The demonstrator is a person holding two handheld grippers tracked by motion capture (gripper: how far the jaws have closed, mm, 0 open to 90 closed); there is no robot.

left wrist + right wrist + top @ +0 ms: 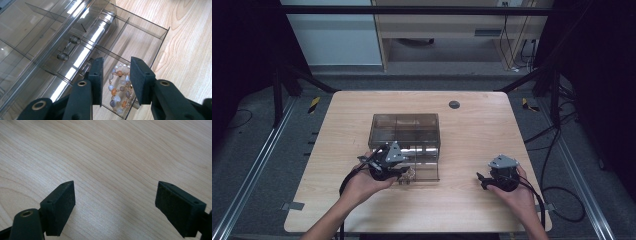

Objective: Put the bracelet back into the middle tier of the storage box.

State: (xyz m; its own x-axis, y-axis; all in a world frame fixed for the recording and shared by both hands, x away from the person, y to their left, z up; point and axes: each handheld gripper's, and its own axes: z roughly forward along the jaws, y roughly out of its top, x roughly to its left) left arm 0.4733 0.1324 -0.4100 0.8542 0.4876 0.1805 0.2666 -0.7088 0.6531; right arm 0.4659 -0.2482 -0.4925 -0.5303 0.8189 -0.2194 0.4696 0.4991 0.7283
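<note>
One beaded bracelet [119,88] lies coiled in the near corner compartment of the pulled-out clear drawer [140,37], directly below and between my left fingers [97,80], its coil stretching away from me along the line of my reach. Those fingers stand apart, pressing on nothing (the beads rest free on the drawer floor). My left gripper [388,165] is the nearer one by far; my right gripper [499,175] waits wide open over bare bench [112,152], well off to the side.

1. Surface [462,200]: light wood grain, rounded corners.
2. Smoky clear drawer box [404,129] sits on it, centre, one drawer pulled toward the near edge.
3. Small dark round cap [454,104] set in the surface near the far edge.
</note>
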